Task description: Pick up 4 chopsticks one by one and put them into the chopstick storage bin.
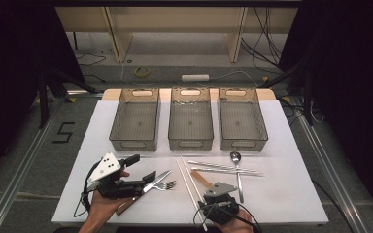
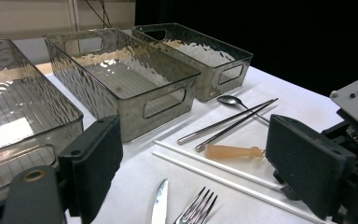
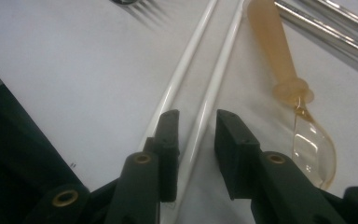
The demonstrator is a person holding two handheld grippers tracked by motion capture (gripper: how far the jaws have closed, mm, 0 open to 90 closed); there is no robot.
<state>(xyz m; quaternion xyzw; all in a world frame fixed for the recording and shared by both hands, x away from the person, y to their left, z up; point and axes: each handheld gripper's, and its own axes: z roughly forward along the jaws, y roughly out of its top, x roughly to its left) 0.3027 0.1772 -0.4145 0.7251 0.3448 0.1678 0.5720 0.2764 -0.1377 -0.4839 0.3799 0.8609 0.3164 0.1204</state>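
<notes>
Two thin white chopsticks [image 3: 200,88], long plain rods, lying flat and nearly parallel on the white worktop [image 1: 291,189], a narrow gap between them, running diagonally between the fork [image 1: 167,185] and an amber-handled clear spoon [image 3: 284,84], one stick's near end between the right claw [image 3: 196,135] pads

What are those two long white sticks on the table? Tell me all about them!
The white chopsticks are two thin, smooth, round sticks, plastic by their look, lying flat side by side on the white table. They run diagonally between the fork and the amber-handled spoon. The right claw straddles one stick near its end, not yet pinching it.
</notes>
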